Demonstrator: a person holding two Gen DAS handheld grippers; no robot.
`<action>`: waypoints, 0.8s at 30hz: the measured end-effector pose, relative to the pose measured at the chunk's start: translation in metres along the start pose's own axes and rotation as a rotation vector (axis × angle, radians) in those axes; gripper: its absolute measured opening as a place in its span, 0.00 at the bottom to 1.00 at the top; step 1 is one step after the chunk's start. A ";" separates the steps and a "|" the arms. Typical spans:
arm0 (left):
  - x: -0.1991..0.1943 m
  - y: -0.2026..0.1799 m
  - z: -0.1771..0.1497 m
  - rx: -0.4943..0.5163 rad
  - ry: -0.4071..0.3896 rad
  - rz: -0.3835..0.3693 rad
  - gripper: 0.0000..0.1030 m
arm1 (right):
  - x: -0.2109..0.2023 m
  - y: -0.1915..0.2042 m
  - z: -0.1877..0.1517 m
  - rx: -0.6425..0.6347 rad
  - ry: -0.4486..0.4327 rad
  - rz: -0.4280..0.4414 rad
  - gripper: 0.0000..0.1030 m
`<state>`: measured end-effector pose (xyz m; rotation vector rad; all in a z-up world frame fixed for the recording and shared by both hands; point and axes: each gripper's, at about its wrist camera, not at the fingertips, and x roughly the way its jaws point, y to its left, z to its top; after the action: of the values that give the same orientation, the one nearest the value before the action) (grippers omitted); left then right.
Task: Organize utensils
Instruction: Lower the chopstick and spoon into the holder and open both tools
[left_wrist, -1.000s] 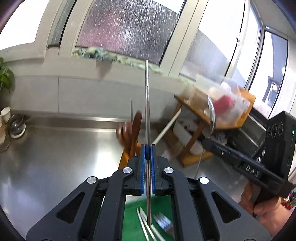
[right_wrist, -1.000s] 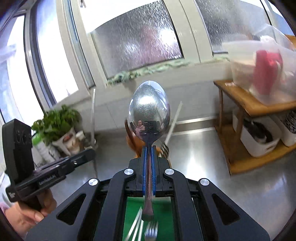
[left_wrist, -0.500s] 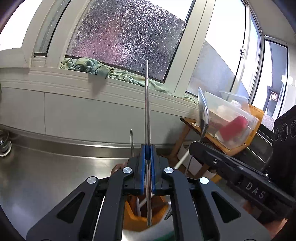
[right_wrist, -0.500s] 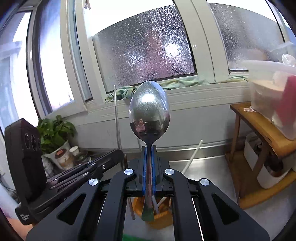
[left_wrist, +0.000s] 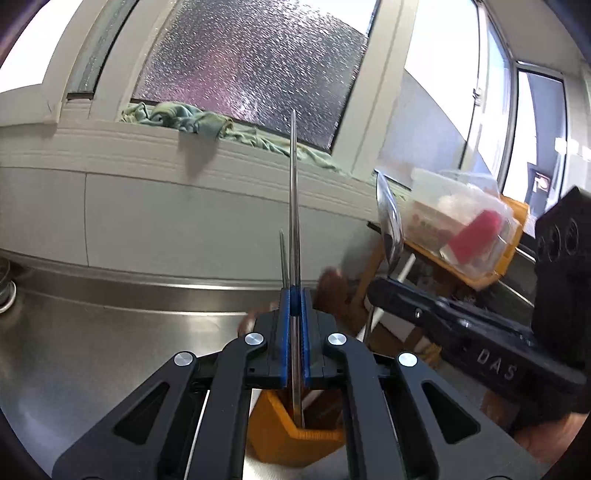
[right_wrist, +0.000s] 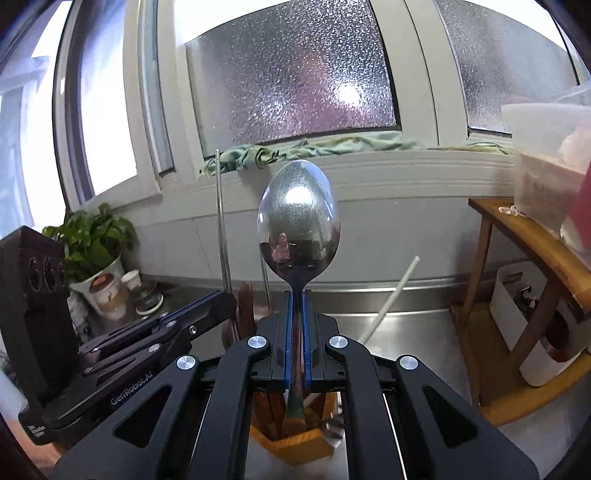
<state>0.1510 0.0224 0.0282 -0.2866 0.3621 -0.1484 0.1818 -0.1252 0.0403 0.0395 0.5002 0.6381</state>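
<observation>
My left gripper (left_wrist: 294, 295) is shut on a slim upright metal stick (left_wrist: 293, 184), a chopstick or a knife seen edge-on. Its lower end hangs in the mouth of an orange utensil holder (left_wrist: 295, 432) just under the fingers. My right gripper (right_wrist: 297, 299) is shut on the handle of a steel spoon (right_wrist: 298, 218), bowl up, with the handle's end over the same holder (right_wrist: 295, 446). The two grippers stand side by side: the right gripper (left_wrist: 376, 291) shows with its spoon (left_wrist: 388, 229), the left gripper (right_wrist: 225, 299) with its stick (right_wrist: 221, 221).
The holder stands on a steel counter (left_wrist: 92, 332) and holds brown wooden utensils (right_wrist: 243, 310), a white stick (right_wrist: 391, 291) and another metal rod. A potted plant (right_wrist: 99, 258) stands at the left wall. A wooden rack (right_wrist: 517, 236) with plastic boxes stands on the right.
Both grippers have moved forward and down with their utensils. The green mat with forks has dropped out of view, and the orange holder now sits right under both sets of fingers.
</observation>
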 end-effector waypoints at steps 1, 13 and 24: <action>-0.001 0.000 -0.004 0.008 0.002 -0.008 0.04 | -0.002 -0.001 -0.002 -0.004 0.002 0.001 0.05; -0.002 0.009 -0.024 0.017 0.142 -0.069 0.05 | -0.009 0.004 -0.017 -0.070 0.048 0.014 0.08; -0.015 0.011 -0.017 0.009 0.168 -0.045 0.34 | 0.000 0.002 -0.015 -0.024 0.123 0.008 0.17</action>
<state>0.1315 0.0313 0.0146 -0.2747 0.5217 -0.2192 0.1742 -0.1255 0.0277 -0.0206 0.6117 0.6571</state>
